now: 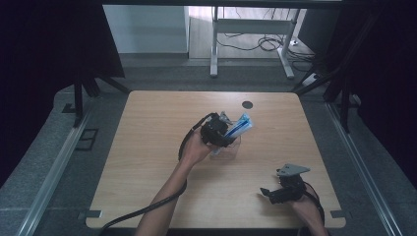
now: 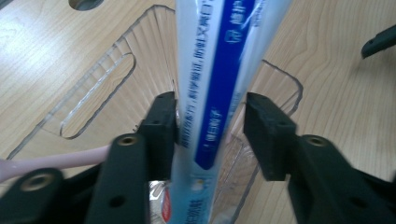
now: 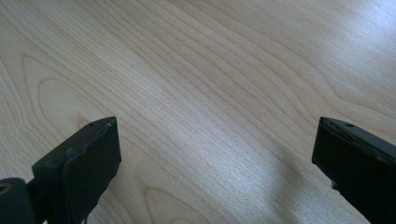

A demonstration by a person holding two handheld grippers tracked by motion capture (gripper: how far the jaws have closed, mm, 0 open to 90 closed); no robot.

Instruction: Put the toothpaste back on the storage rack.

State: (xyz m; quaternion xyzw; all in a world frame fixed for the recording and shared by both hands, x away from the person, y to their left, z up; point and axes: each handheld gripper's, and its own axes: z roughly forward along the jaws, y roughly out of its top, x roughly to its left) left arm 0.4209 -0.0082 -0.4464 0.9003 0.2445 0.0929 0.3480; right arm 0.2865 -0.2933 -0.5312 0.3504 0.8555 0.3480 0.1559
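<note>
Counts from my feed

I count one table [image 1: 147, 162], one clear basket [image 2: 100, 70], one blue-white tube [image 2: 219, 93], one pink stick [image 2: 51, 161], two grippers: left [image 1: 231, 129], right [image 1: 268, 192].

- A clear bin [image 1: 231, 147] stands near the middle of the worktop [image 1: 147, 147].
- The left gripper [image 1: 227, 132] is over the bin, a toothpaste tube [image 1: 241, 126] between its fingers [image 2: 161, 126], the tube's lower end inside the bin.
- The right gripper [image 1: 268, 192] sits at the worktop's near right corner, well apart from the bin.
- A round hole [image 1: 247, 104] lies behind the bin, near the far edge.
</note>
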